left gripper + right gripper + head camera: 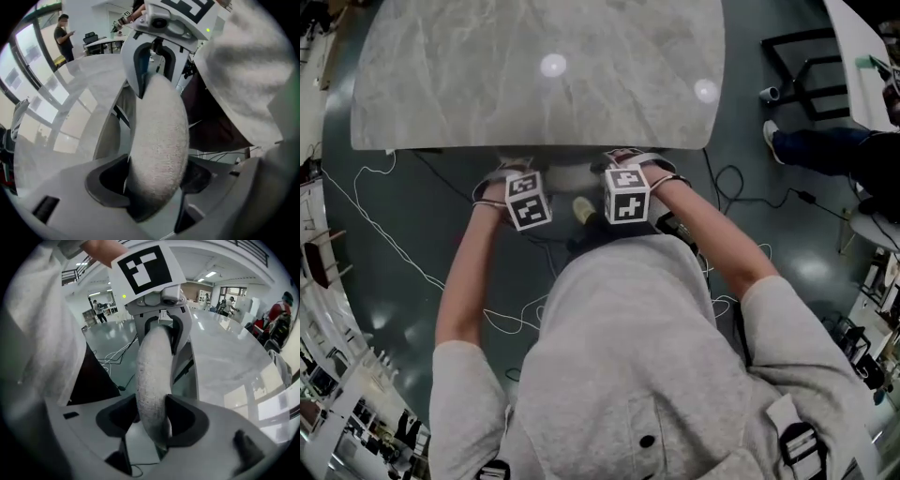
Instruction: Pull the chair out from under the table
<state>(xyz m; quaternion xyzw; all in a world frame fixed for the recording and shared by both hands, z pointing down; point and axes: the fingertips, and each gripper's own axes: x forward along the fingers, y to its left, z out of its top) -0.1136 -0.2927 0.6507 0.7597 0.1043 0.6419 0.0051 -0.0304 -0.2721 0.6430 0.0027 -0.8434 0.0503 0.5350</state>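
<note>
Straddling the chair back (159,117), both hand-held grippers (154,174) (154,417) gape open.

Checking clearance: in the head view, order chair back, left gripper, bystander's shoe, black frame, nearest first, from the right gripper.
1. chair back, between its jaws
2. left gripper, to its left
3. bystander's shoe, at right
4. black frame, top right
</note>
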